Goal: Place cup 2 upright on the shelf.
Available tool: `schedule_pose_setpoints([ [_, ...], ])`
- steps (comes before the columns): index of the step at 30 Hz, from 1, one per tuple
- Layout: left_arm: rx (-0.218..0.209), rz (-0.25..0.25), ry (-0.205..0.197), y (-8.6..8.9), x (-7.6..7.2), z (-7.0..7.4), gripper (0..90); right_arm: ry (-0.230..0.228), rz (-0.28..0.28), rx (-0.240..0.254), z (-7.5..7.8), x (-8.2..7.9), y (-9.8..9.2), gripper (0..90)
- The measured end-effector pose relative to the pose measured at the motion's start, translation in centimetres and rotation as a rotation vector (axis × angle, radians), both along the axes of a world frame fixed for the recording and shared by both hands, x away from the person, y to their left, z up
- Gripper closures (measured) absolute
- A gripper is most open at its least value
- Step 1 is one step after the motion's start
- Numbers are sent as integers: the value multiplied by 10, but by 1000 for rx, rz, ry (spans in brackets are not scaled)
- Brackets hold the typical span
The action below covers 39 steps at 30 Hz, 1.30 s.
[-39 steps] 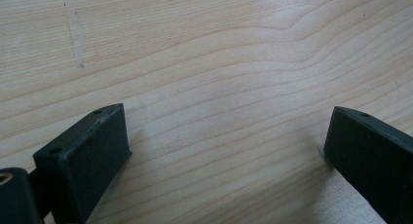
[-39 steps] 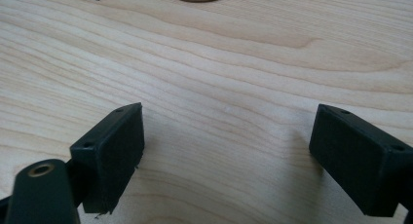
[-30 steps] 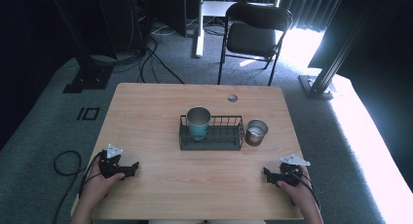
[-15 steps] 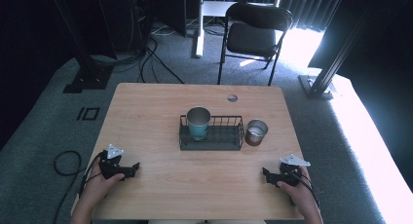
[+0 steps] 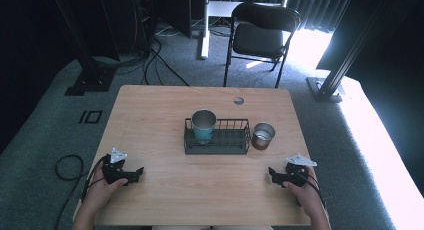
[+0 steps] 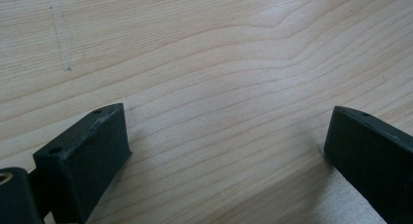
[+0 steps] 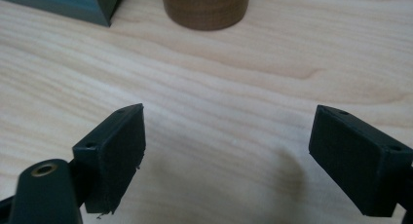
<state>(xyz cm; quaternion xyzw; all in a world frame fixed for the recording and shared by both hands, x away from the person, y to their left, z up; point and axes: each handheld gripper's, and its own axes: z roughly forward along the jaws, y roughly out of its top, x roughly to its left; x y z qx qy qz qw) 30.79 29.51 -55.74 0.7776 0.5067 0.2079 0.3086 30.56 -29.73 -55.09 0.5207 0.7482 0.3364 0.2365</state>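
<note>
Both grippers parked low: left gripper (image 5: 134,173) at 7 o'clock, right gripper (image 5: 274,174) at 5, jaws spread, empty; rack (image 5: 216,145) centre, reachable

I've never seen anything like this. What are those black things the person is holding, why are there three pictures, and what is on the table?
No robot here: a person sits at a wooden table with a hand-held gripper in each hand, a tool with two black jaws that pinch things.

The big picture comes from a fixed camera above, looking down on the table. The left hand-held gripper rests near the left front corner, the right hand-held gripper near the right front corner.

The other two pictures come from small cameras riding on each tool, looking along its jaws. Both sets of jaws stand wide apart over bare wood, holding nothing.

Mid-table sits a black wire rack with a metal cup standing in its left end. A second, shorter metal cup stands on the table just right of the rack. Its base shows at the top of the right gripper view.
</note>
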Motion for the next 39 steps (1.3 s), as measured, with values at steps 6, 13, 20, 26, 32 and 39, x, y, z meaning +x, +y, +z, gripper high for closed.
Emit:
schedule_pose_setpoints([
  [6,0,0,0,0,0,0,32,-7,-4,2,2,7,3,131],
  [13,0,1,-1,0,0,0,32,-7,4,6,3,20,10,131],
  [20,0,0,0,0,0,0,32,-14,11,9,5,28,16,131],
  [26,0,1,-1,0,0,0,32,-29,14,25,9,34,21,131],
  [32,0,0,0,0,0,0,32,-51,15,42,15,41,25,130],
  [39,-1,0,-1,0,0,0,32,-75,12,58,22,50,30,127],
])
